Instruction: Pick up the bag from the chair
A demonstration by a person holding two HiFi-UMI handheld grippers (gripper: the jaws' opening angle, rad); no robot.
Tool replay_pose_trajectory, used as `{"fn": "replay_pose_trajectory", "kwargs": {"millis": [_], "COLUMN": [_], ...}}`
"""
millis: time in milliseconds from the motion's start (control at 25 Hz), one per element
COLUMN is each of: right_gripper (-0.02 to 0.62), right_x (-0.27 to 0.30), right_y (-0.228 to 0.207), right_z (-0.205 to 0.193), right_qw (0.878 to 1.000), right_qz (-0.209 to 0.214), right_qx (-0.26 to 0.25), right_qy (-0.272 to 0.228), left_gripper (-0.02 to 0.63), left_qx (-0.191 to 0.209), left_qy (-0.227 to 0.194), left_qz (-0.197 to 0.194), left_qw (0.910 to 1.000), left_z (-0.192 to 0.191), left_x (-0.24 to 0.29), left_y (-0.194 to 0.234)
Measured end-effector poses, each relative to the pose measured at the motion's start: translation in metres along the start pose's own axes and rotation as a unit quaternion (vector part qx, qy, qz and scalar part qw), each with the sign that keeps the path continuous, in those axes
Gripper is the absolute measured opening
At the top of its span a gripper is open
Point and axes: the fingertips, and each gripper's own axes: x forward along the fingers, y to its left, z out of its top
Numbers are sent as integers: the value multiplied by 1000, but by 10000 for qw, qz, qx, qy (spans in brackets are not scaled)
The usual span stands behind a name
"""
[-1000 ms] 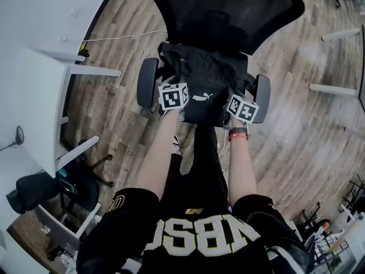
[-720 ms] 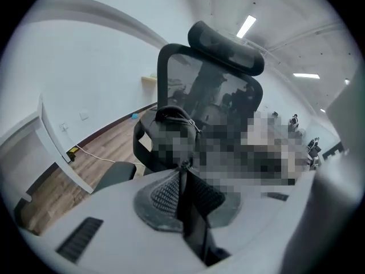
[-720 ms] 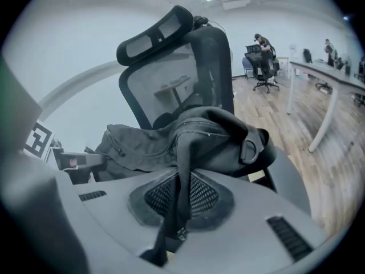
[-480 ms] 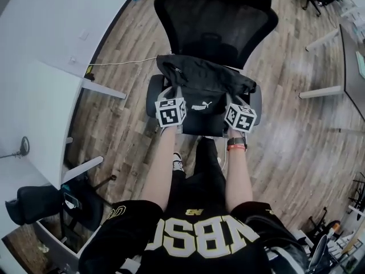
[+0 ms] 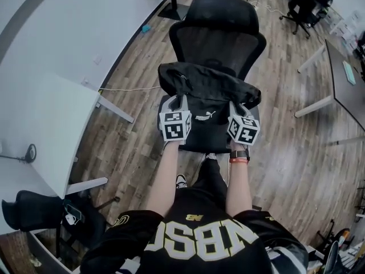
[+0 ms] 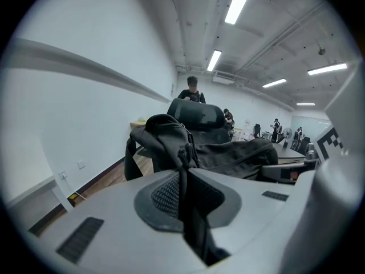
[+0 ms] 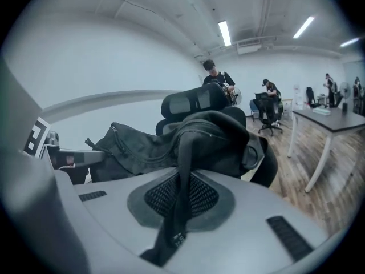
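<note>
Here the bag (image 5: 208, 96) sits over the seat of the chair (image 5: 219, 30), in front of its mesh back. It is well off the white tabletop (image 5: 40, 119), out beyond that tabletop's right corner. Whether it rests on the seat or hangs just above it cannot be told.

The left gripper (image 5: 176, 104) is at the bag's left end and the right gripper (image 5: 237, 108) at its right end. They are about level with each other, and the bag's white logo lies between them.

In the left gripper view the fingers (image 6: 102, 210) are clenched on the left strap (image 6: 183, 176), a black band running up from between them to the bag's zipped top. In the right gripper view the fingers (image 7: 256, 210) are likewise clamped on the right strap (image 7: 181, 181), which rises and loops over the bag's bulging end.

The person's forearms reach straight forward, and the right wrist wears a watch (image 5: 238, 154). A white cable (image 5: 128, 88) lies on the wood floor (image 5: 142, 147) between the tabletop's right corner and the chair.
</note>
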Motion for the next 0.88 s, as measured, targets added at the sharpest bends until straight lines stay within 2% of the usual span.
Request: {"fn": "replay_pose_trajectory", "kwargs": {"millis": [360,640,880], "right_gripper": [32,32,34], "right_x": [-69,-118,-152], "right_y": [46,71,86], "right_z": [79,136,177], "right_qw": [9948,9834,9723], "right_qz": [56,12,33], "right_qx": [-366,-666,-715], "right_qy": [-953,-1685,-2227], "left_gripper": [37,38,37], "left_qx": [228,459,554], "left_qy": [-953,-1803,-2259], "left_qz": [-131,-297,-451], "left_qw": [9951,9821,9715], "left_z": [82,149,185], "left_x": [-71,-122,-150], "left_y": [-7,-20,-30]}}
